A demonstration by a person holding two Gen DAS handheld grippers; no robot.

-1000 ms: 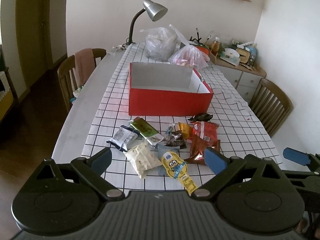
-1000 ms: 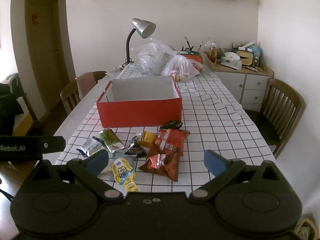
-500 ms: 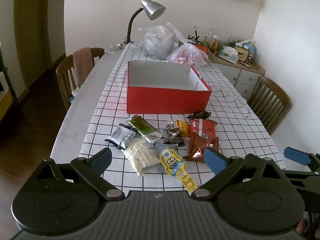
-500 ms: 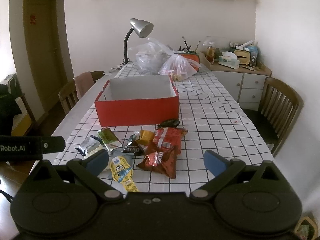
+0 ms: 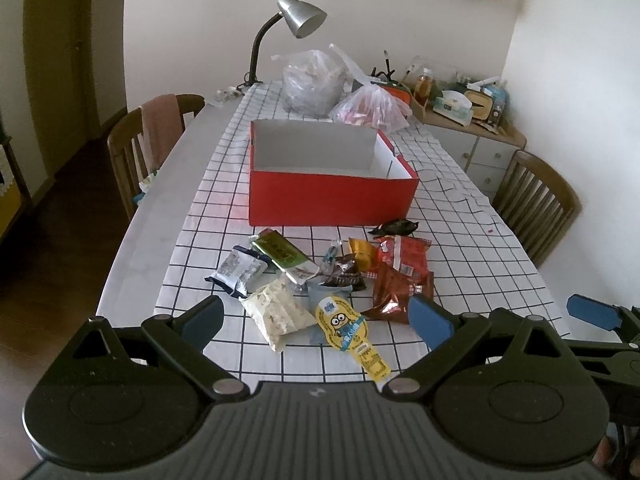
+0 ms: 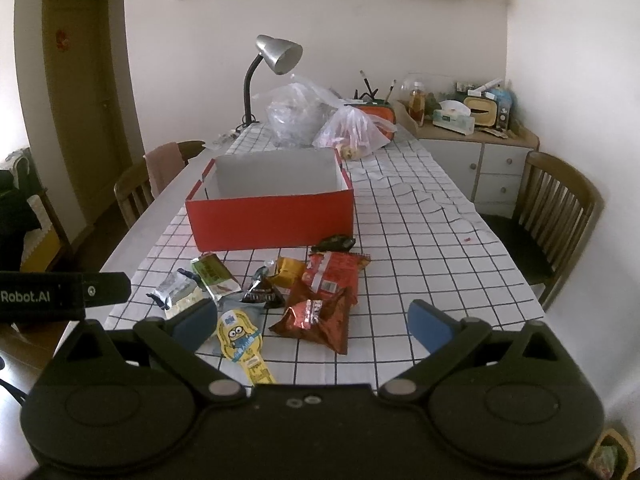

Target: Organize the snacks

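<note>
Both grippers hang over the near end of the table and hold nothing. The left gripper (image 5: 316, 320) has its two blue-tipped fingers spread wide apart, and the right gripper (image 6: 312, 326) is spread the same way.

The snacks lie in a loose pile on the checked tablecloth (image 5: 472, 248), between the grippers and the red box (image 5: 332, 196). The box is open on top, white inside, and no snack is seen in it. Nearest to the left gripper is a yellow cartoon packet (image 5: 346, 328), just beside a pale cream packet (image 5: 278, 312). Behind these lie a silver-blue packet (image 5: 238, 270) and a green bar (image 5: 280, 250), which touches it. On the right side of the pile a brown-red foil bag (image 6: 316, 318) overlaps a red bag (image 6: 334, 272). A small dark wrapper (image 6: 334, 243) lies alone, close to the front wall of the box.

Beyond the box stand two plastic bags (image 6: 352, 132) and a silver desk lamp (image 6: 276, 54). Wooden chairs (image 6: 556, 208) stand at both sides of the table.
</note>
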